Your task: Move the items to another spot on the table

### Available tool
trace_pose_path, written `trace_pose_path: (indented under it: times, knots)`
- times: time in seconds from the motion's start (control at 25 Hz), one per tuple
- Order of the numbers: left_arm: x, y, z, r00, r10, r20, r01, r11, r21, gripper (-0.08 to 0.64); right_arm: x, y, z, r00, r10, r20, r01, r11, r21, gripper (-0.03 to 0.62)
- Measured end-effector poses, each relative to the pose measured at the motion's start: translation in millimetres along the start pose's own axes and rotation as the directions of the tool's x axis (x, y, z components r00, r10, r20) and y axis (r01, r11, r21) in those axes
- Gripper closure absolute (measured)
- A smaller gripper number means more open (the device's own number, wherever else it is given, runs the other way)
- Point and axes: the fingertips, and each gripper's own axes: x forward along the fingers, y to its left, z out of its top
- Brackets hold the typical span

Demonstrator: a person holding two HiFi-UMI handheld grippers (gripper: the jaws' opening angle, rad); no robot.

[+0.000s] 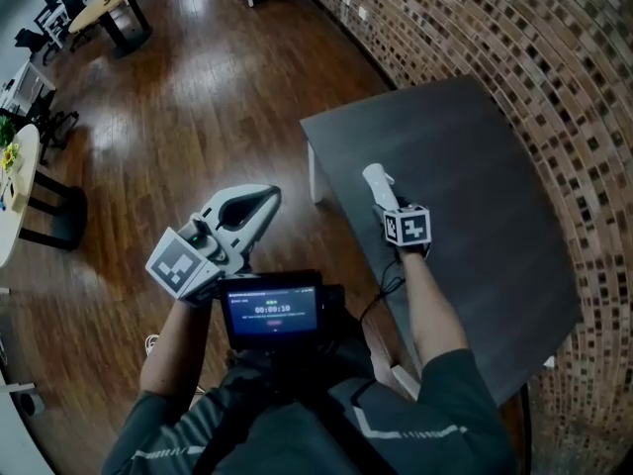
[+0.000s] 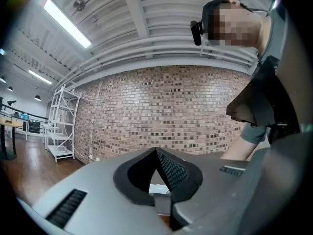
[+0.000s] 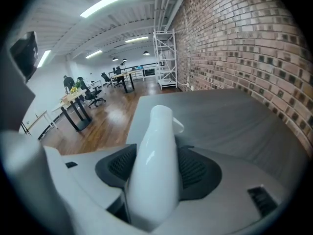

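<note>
A: Head view: the right gripper (image 1: 384, 198) is over the dark table (image 1: 475, 156), near its left edge. The white bottle (image 1: 374, 176) pokes out ahead of it. The grip is not readable from up here.

B: The right gripper view settles it. Both black pads (image 3: 198, 169) press on the bottle's sides, with its neck pointing away from the camera. I cannot tell whether the far end touches the tabletop.

A: And the left gripper (image 1: 267, 198)?

B: Head view: it is out over the wooden floor (image 1: 218, 97), left of the table and apart from it. In the left gripper view the pad tips meet, leaving a teardrop gap behind them with nothing in it.

A: Surroundings?

B: A brick wall (image 1: 554, 77) runs beside the table. A white shelf rack (image 3: 165, 58) stands along it. Desks with chairs (image 1: 114, 3) are well away. A small lit screen (image 1: 272, 312) on the person's chest shows only in the head view.

A: Obstructions?

B: In the left gripper view the person's sleeve and forearm (image 2: 254, 131) fill the right side. Neither the bottle nor the other gripper shows there.
</note>
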Motion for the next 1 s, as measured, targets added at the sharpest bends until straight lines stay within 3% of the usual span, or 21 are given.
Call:
trace_pose_path:
  times: [0.32, 0.8, 1.0]
  knots:
    - [14.2, 18.1, -23.4, 0.998, 0.047, -0.033, -0.047, 0.999, -0.01, 0.558, 35.6, -18.4, -9.2, 0.999, 0.003, -0.039, -0.004, 1.0, -0.022, 0.318]
    - [9.5, 22.5, -21.7, 0.998, 0.06, -0.029, -0.06, 0.998, -0.002, 0.558, 47.2, -17.4, -16.4, 0.997, 0.011, -0.072, -0.013, 0.999, -0.034, 0.31]
    - [5.4, 19.3, -14.2, 0.998, 0.05, -0.025, -0.05, 0.999, -0.001, 0.558, 29.9, -22.7, 0.2, 1.0, -0.011, 0.022, 0.011, 1.0, 0.002, 0.255]
